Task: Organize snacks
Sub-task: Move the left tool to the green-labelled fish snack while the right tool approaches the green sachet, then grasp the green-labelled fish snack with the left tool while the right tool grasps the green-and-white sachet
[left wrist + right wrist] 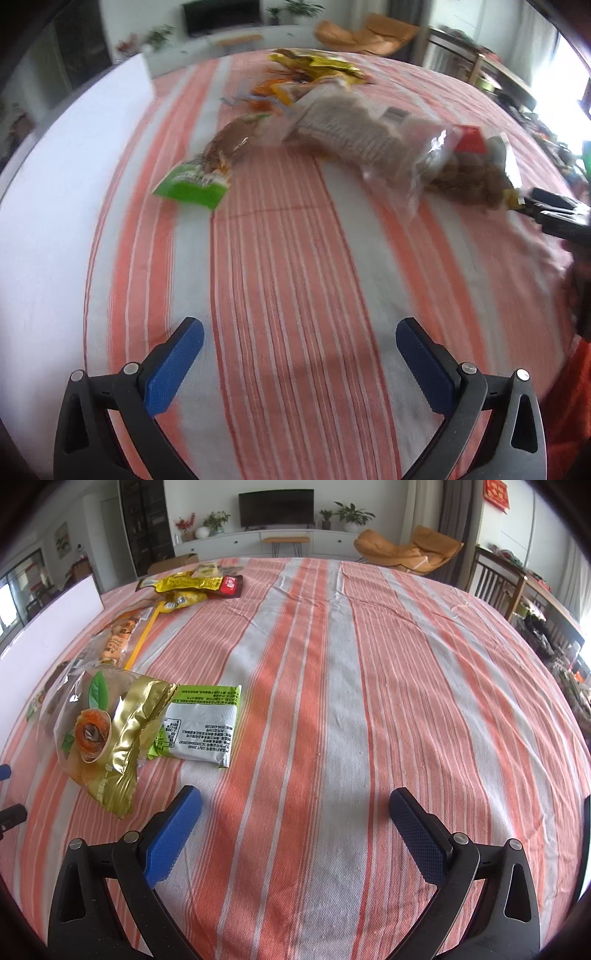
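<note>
Striped tablecloth, snacks all on the left half. Your nearest target — the green-and-white packet — lies flat, ahead-left of your right gripper, beside the gold bag. Both grippers wide open, holding nothing; left gripper faces the farther pile.

The table wears an orange-and-white striped cloth. A green-edged white packet lies flat on it; a gold-trimmed clear bag overlaps its left side. Beyond it sit an orange pouch, then yellow wrappers, possibly touching a dark red pack.
</note>
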The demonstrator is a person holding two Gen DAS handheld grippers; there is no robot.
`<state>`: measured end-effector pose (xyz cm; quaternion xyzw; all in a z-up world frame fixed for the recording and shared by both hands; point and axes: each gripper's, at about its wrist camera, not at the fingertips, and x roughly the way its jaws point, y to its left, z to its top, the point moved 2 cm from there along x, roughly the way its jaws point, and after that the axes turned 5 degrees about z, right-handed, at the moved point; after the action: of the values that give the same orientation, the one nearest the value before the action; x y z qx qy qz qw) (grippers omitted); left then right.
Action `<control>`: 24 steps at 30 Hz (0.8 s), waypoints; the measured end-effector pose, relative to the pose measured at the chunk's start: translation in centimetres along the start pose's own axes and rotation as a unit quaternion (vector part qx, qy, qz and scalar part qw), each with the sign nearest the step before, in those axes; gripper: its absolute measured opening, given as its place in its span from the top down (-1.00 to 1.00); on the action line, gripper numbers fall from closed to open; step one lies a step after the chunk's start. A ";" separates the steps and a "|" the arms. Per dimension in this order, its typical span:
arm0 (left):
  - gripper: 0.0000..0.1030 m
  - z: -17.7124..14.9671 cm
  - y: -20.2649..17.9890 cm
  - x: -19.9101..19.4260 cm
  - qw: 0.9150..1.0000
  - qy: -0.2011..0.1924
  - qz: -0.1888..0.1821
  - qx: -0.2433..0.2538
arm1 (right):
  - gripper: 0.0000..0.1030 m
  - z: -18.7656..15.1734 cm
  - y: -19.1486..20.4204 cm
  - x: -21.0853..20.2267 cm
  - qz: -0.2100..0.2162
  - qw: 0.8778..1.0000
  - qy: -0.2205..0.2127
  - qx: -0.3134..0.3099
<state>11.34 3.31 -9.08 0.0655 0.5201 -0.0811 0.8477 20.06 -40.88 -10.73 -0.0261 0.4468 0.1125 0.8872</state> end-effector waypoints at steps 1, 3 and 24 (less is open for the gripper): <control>-0.99 0.9 0.6 -0.8 1.000 -0.006 -0.007 0.005 | -0.99 0.0 0.0 0.0 0.000 1.000 0.000 0.000; -1.00 3.0 1.8 -2.2 1.000 -0.017 -0.003 0.019 | -0.99 0.0 0.0 0.0 0.000 1.000 0.000 0.000; 0.15 11.6 5.5 5.2 1.000 0.000 0.023 -0.007 | -0.99 0.0 0.0 0.0 0.000 1.000 0.000 0.000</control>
<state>24.87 6.03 -8.33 0.0714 0.5191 -0.0573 0.8498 20.10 -40.89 -10.76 -0.0263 0.4466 0.1127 0.8872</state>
